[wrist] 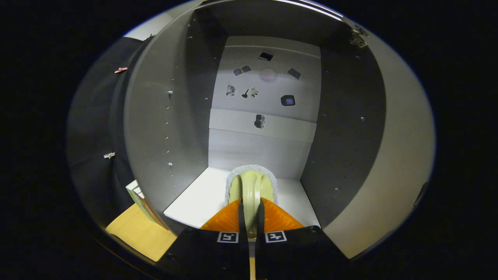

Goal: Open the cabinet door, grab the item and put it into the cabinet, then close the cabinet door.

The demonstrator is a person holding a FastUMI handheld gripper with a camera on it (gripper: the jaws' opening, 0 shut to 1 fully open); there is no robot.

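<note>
My gripper [251, 210] is shut on the handle of a pale green brush [251, 184] with a grey-white scrubbing rim. The brush points forward, just ahead of the fingers, over the white floor [194, 202] of the open cabinet. I cannot tell whether it touches that floor. The cabinet has grey side walls [155, 116] and a pale back panel [268, 147] beyond the brush. Its door [400, 155] stands swung open to the right of the fingers.
The back panel carries several small cut-outs and fittings [268, 85]. Hinges [358, 37] sit at the upper right of the cabinet opening. Left of the cabinet lie a wooden tabletop [136, 233] and a thin box [142, 202] leaning against the cabinet's side.
</note>
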